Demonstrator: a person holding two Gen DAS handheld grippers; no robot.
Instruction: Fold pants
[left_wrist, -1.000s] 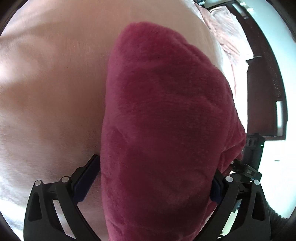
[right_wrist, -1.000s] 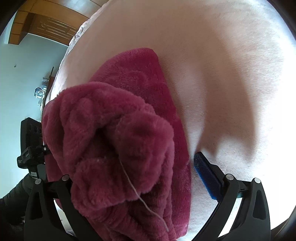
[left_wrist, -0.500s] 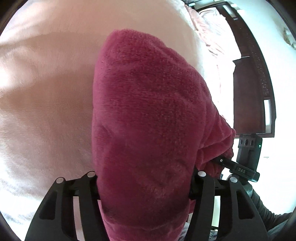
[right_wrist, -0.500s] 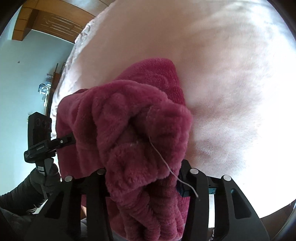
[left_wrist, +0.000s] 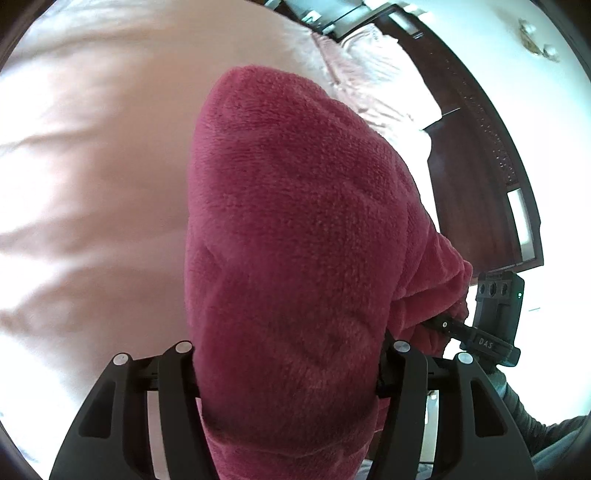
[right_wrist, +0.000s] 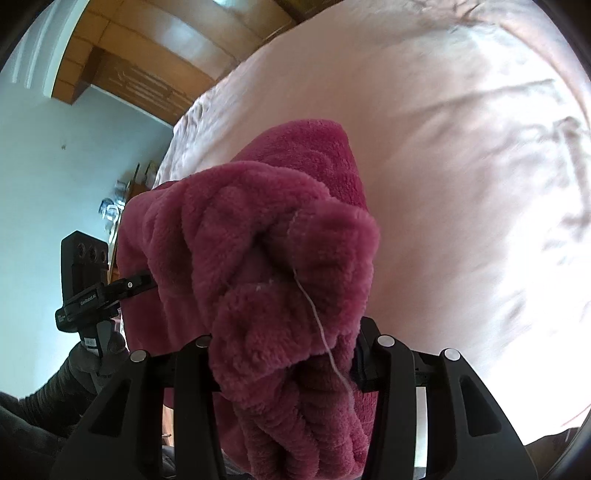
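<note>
The pants are thick dark-pink fleece, bunched and held up over a pale pink bed. My left gripper is shut on one bunched end, which fills the gap between its jaws. My right gripper is shut on another bunched end of the pants, with a loose white thread hanging from it. Each view shows the other gripper: the right one at the left wrist view's right edge, the left one at the right wrist view's left edge. The fingertips are hidden in the fabric.
The pink bed sheet spreads under and beyond the pants, also in the right wrist view. Pillows and a dark wooden headboard lie at the far right. A wooden cabinet stands by a blue wall.
Both grippers closed on the pants and lifted them off the bed. The fabric now hangs bunched between the jaws, higher above the sheet than before.
</note>
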